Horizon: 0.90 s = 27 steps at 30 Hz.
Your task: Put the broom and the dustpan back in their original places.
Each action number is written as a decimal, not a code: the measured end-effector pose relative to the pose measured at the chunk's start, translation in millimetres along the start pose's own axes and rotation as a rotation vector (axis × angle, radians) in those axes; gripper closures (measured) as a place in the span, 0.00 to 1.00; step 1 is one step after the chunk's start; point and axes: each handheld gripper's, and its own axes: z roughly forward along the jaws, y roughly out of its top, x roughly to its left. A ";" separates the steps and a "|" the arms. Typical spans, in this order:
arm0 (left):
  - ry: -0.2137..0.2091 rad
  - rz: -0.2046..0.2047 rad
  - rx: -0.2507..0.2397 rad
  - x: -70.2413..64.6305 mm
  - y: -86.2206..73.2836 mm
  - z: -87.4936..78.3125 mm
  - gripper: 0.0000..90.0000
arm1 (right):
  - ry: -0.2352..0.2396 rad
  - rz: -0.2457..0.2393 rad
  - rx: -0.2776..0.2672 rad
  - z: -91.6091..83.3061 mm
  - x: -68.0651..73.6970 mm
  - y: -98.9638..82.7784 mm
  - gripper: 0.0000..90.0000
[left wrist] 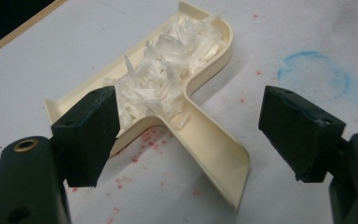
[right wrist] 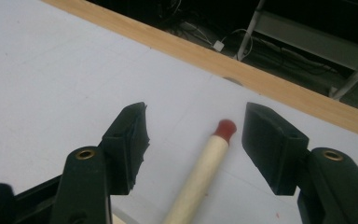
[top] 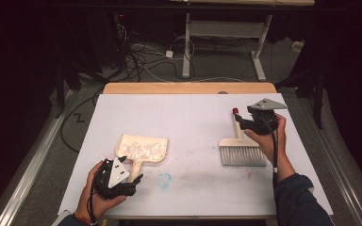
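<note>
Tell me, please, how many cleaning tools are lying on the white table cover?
2. The dustpan, full of white scraps, lies at the near left by the left gripper. The brush lies at the right, its handle between the right gripper's open jaws.

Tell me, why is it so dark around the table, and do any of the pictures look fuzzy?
High view: light falls on the white table cover while the floor around it stays dim. Left gripper view: the dustpan and its white shreds look sharp; the near black jaws are slightly soft. Right gripper view: the brush handle blurs toward the bottom edge.
</note>
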 end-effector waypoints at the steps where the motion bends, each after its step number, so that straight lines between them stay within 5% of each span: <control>1: -0.002 -0.003 0.003 0.4 -0.2 0.7 0.22 | 0.001 0.007 -0.009 -1.3 0.2 0.2 0.44; 14: 0.017 0.002 0.008 -1.8 -1.8 2.8 0.22 | 0.049 -0.001 -0.076 -10.5 12.7 0.9 0.29; 27: -0.001 0.015 0.014 -4.8 0.7 5.4 0.22 | 0.048 -0.013 -0.175 -33.6 27.1 1.7 0.27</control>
